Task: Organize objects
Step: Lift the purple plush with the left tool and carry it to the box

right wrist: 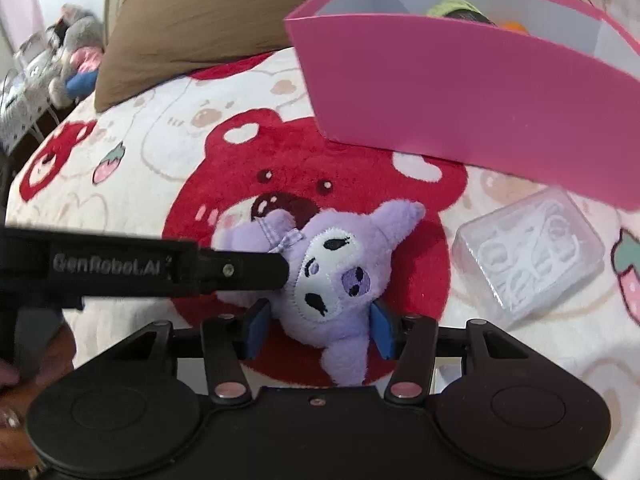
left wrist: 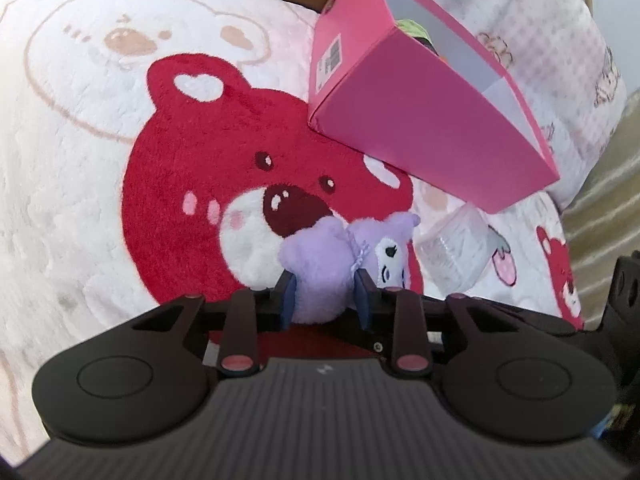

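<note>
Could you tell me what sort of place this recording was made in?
Most likely a bedroom: the work surface is a fleece blanket printed with bears, a brown pillow lies at its far end, and a stuffed toy sits beyond.

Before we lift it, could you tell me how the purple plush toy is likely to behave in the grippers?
The purple plush toy looks soft: its body bulges around the left gripper pads, so it will probably squash rather than slip. It seems light for its size. Its ears and limbs would likely flop, and the right gripper, flanking the head, may help to steady it.
</note>
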`<state>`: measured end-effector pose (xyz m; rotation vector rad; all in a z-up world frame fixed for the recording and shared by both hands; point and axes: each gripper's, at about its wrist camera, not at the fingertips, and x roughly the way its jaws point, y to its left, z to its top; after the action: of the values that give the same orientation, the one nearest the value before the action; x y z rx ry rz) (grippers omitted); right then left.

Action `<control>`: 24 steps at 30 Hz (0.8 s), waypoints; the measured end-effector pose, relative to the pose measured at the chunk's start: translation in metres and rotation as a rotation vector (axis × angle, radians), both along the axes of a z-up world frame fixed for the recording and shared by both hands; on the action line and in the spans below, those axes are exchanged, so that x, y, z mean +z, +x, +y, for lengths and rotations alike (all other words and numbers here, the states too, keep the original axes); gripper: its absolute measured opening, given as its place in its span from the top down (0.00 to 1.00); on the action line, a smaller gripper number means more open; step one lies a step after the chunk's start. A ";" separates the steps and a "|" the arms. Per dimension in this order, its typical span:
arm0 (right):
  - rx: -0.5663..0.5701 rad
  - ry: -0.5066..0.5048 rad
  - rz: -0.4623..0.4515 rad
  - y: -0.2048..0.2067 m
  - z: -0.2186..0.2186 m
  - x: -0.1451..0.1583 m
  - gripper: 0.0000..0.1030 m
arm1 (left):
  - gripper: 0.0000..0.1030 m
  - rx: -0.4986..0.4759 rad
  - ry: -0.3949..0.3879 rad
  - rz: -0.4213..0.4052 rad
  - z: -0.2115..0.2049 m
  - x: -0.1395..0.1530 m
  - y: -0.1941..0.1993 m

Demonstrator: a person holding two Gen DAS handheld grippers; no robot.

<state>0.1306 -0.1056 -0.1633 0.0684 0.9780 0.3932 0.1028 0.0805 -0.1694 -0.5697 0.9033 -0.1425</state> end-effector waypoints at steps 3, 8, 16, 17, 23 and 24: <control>-0.026 0.040 0.008 -0.001 -0.005 -0.004 0.44 | 0.72 0.006 -0.014 0.002 0.002 -0.002 -0.001; -0.037 0.039 -0.003 -0.005 -0.003 -0.007 0.44 | 0.72 -0.004 -0.002 -0.007 0.000 -0.006 -0.001; -0.012 0.013 -0.038 -0.013 -0.002 0.000 0.46 | 0.73 -0.026 -0.038 0.003 0.004 -0.003 -0.006; -0.007 0.014 -0.035 -0.013 -0.002 0.001 0.46 | 0.73 -0.029 -0.025 0.005 0.002 -0.001 -0.008; 0.007 0.003 0.025 -0.025 -0.005 0.007 0.46 | 0.74 -0.057 -0.007 0.067 -0.012 0.007 -0.021; 0.016 -0.009 0.034 -0.029 -0.005 0.009 0.46 | 0.74 -0.062 -0.021 0.071 -0.013 0.008 -0.024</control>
<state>0.1020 -0.1110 -0.1546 0.0590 1.0141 0.4030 0.0791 0.0673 -0.1617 -0.5692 0.9901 -0.1884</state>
